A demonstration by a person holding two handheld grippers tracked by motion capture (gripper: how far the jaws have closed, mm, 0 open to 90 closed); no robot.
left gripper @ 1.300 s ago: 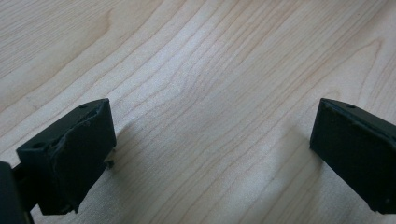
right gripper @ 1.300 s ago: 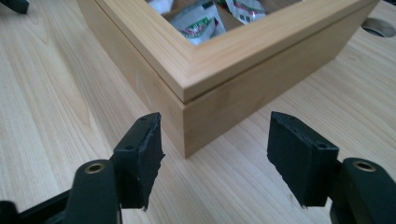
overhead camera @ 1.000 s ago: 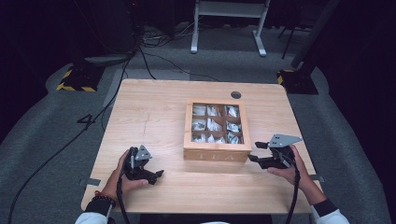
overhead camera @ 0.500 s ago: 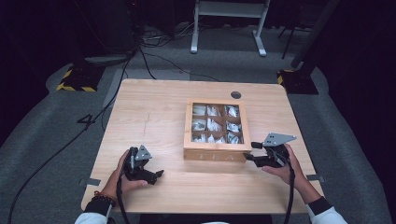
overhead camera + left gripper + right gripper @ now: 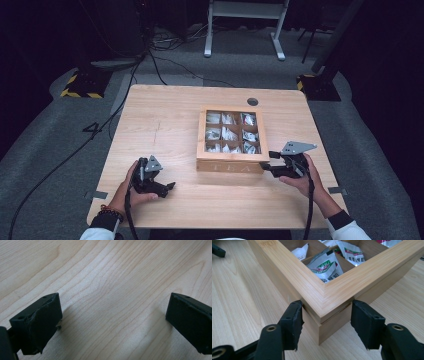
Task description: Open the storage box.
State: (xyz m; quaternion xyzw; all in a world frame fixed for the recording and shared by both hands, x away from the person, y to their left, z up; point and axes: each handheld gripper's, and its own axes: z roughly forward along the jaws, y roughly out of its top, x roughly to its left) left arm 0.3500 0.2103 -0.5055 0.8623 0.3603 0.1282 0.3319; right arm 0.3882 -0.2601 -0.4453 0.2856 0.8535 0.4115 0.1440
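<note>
Straddling: the right gripper has one jaw on each side of the near right corner of the tea box, jaws partly spread after just closing in; whether the pads press on the wood I cannot tell, but they sit at most a hair off it.
Box position: mid-table, toward the person's right, closed, with a window lid over nine compartments of tea sachets.
Left gripper: the left gripper rests low on the table, well apart from the box, jaws wide and empty.
Risk, slip: a grip across a corner meets two angled faces, so I judge the pads could skid off as they close, nudging the box away.
Risk, wrong seam: the pads span both the lid edge and the base; squeezing there likely clamps the lid shut instead of lifting it.
Risk, sliding box: nothing braces the far side, so a push probably shoves the whole box across the wood.
Risk, spill: a jerked lid may scatter sachets.
</note>
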